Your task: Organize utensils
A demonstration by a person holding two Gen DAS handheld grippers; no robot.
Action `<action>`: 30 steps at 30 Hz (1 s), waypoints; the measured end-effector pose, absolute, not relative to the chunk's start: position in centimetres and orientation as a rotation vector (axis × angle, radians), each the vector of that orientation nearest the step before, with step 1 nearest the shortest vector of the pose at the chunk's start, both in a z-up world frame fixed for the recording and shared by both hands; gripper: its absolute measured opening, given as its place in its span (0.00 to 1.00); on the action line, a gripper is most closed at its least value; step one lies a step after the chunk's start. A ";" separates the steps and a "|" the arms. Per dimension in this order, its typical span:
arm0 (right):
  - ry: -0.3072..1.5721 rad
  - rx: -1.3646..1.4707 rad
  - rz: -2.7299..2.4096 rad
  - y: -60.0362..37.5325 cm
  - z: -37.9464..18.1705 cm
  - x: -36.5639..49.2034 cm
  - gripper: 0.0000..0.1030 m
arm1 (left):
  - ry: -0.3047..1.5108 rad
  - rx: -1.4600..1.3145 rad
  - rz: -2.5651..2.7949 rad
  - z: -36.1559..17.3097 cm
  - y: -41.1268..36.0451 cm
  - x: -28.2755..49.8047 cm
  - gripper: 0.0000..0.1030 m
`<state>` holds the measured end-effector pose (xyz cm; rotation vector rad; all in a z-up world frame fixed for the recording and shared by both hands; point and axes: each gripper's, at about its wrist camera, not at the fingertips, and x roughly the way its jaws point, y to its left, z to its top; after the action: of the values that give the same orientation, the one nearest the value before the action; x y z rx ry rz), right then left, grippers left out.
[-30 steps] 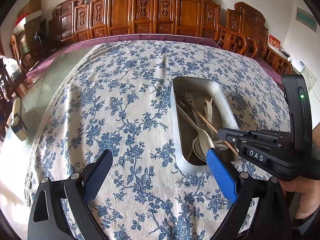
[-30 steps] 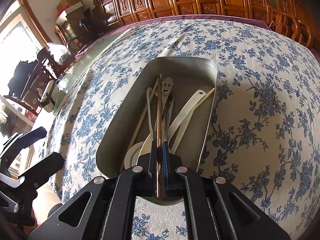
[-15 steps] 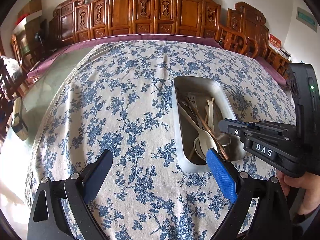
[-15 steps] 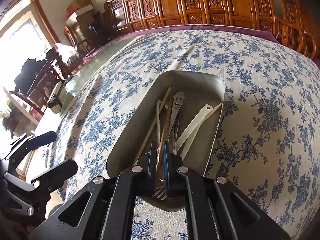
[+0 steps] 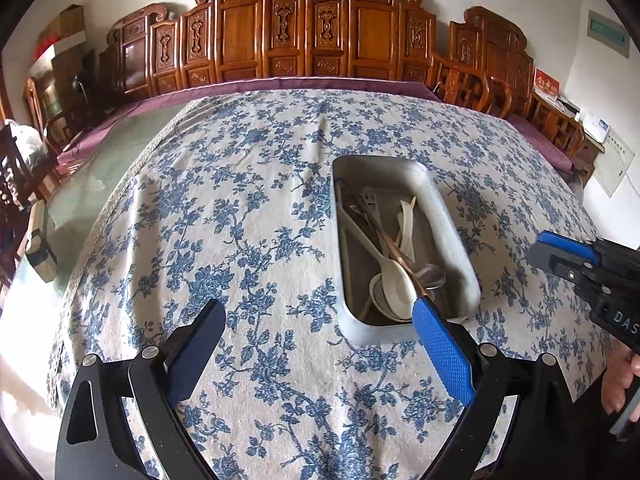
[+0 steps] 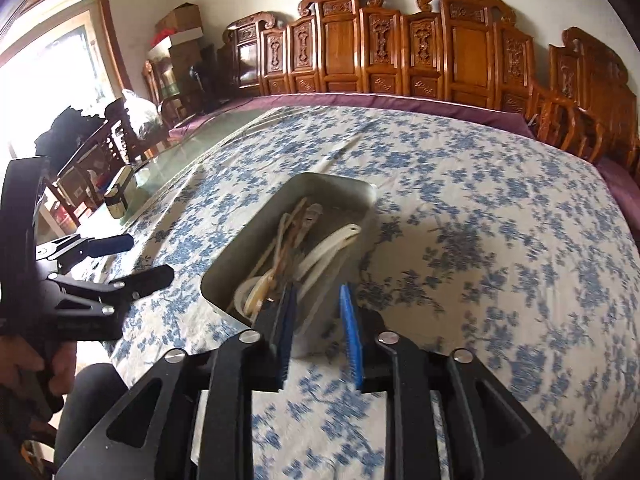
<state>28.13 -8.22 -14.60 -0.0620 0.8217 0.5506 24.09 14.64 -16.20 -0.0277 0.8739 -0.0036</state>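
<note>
Right gripper (image 6: 318,332): jaws have just been opening, now parted by a clear gap with nothing between them. Blue pads (image 6: 351,336) face each other over the near end of the metal tray (image 6: 320,184), above the tablecloth (image 6: 500,280). Right wrist view is motion-blurred.

Left gripper (image 5: 320,356): jaws spread wide, empty, hanging over bare floral cloth just left of the tray's near corner. Its right blue pad (image 5: 442,352) overlaps the tray's near rim in the left wrist view; cannot tell if it touches.

All the utensils are inside the tray (image 5: 448,216), which sits flat on the tablecloth, long axis running away from the cameras. Contents, near to far:
- white spoons (image 5: 394,282), bowls at the near end, handles pointing away
- a metal spoon bowl (image 5: 432,274) just right of them
- a copper-coloured utensil (image 5: 394,246) lying diagonally across the pile
- a metal handle with a smiley-face cut-out (image 5: 369,200) toward the far end
- pale chopsticks (image 5: 346,248) along the left wall

A person's hand (image 5: 620,376) grips the right gripper's handle at the right edge of the left wrist view.

Beyond the cloth: purple table edge (image 5: 280,84), then a row of carved wooden chairs (image 5: 304,36) against the wall.
</note>
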 end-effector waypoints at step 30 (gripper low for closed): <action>0.608 0.004 0.255 -22.1 -6.8 17.9 0.97 | 0.718 -0.008 -0.054 -7.8 2.4 17.6 0.93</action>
<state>17.88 -22.06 -6.84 0.0041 0.6080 0.2552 17.56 2.41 -7.81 -0.0080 0.7185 -0.0538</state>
